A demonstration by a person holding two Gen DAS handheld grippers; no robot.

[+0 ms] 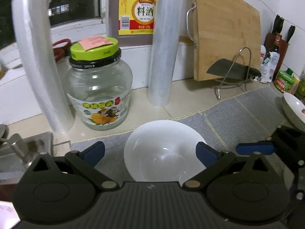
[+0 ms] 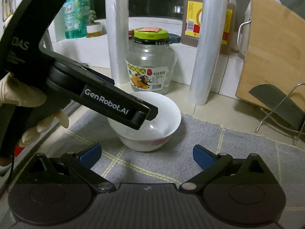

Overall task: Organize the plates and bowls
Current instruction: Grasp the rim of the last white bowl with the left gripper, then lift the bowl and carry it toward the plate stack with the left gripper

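Now you are holding the left gripper wide open and empty astride the white bowl sitting on the grey mat, and a pad clipping the rim off-centre risks tipping or skidding it toward the jar.

The bowl is glossy white glazed ceramic, sitting on a matt grey woven cloth mat. The cutting board is smooth pale wood; the jar is clear glass with a plastic lid, and the tongs are matt black plastic with blue pads.
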